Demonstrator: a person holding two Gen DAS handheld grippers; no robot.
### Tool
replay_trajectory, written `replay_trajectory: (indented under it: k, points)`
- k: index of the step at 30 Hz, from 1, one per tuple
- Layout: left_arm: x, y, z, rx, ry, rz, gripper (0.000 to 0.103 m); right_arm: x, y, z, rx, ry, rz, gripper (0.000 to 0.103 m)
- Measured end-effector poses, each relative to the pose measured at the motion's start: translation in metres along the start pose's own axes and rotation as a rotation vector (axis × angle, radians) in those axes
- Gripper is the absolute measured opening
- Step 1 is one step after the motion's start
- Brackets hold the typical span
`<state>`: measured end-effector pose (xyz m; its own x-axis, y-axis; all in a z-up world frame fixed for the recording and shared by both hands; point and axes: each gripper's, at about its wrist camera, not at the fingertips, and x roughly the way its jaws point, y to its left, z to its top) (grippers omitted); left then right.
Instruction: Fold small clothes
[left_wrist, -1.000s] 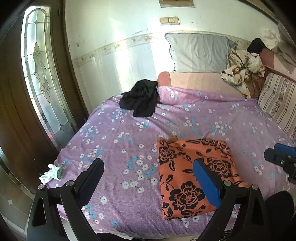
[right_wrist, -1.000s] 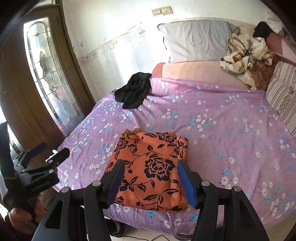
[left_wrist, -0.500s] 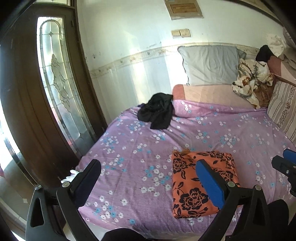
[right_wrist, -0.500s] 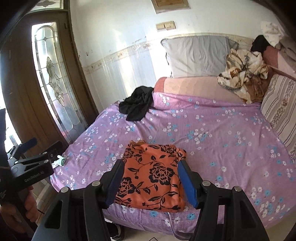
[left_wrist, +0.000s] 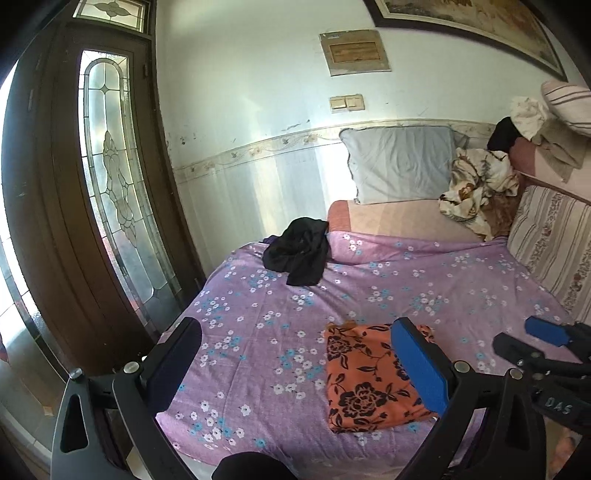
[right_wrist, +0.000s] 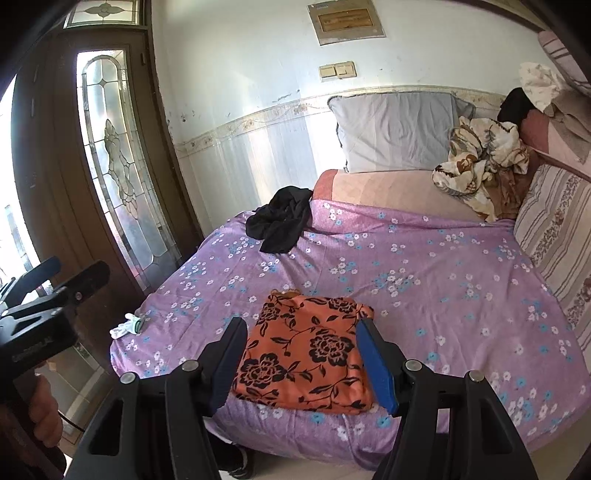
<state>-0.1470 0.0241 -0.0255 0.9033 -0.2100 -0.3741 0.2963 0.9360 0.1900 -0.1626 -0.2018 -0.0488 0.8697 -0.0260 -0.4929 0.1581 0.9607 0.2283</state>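
A folded orange cloth with black flowers (left_wrist: 364, 384) lies near the front edge of the purple flowered bed (left_wrist: 406, 288); it also shows in the right wrist view (right_wrist: 306, 350). A crumpled black garment (left_wrist: 297, 251) lies at the bed's far left, also in the right wrist view (right_wrist: 280, 221). My left gripper (left_wrist: 295, 365) is open and empty, held back from the bed. My right gripper (right_wrist: 301, 360) is open and empty, held off the bed's front edge before the orange cloth. Each gripper shows in the other's view: the right one (left_wrist: 543, 343), the left one (right_wrist: 55, 280).
A grey pillow (right_wrist: 395, 129) leans on the wall at the head. Crumpled patterned cloth (right_wrist: 480, 162) and striped cushions (right_wrist: 554, 229) fill the right side. A glass-panelled door (right_wrist: 110, 166) stands left. A small white item (right_wrist: 127, 325) lies at the bed's left corner.
Both grippers have pulled back and up from the bed, so more of the room shows. The orange cloth stays folded in place. Both stay open.
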Motion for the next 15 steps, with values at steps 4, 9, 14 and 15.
replay_trajectory:
  k: [4, 9, 14, 15]
  points:
    - [-0.011, 0.003, -0.001, -0.008, 0.002, 0.001, 0.102, -0.013, 0.003, -0.003, 0.004, -0.011, -0.001, 0.065]
    - [-0.025, 0.009, 0.0, -0.027, -0.012, 0.007, 0.102, -0.037, 0.004, 0.001, 0.004, -0.054, 0.003, 0.065]
    - [-0.039, 0.014, 0.006, -0.037, -0.039, 0.024, 0.102, -0.055, 0.01, 0.009, 0.0, -0.091, 0.016, 0.065]
    - [-0.042, 0.016, 0.008, -0.043, -0.045, 0.028, 0.102, -0.058, 0.011, 0.01, -0.003, -0.097, 0.017, 0.065]
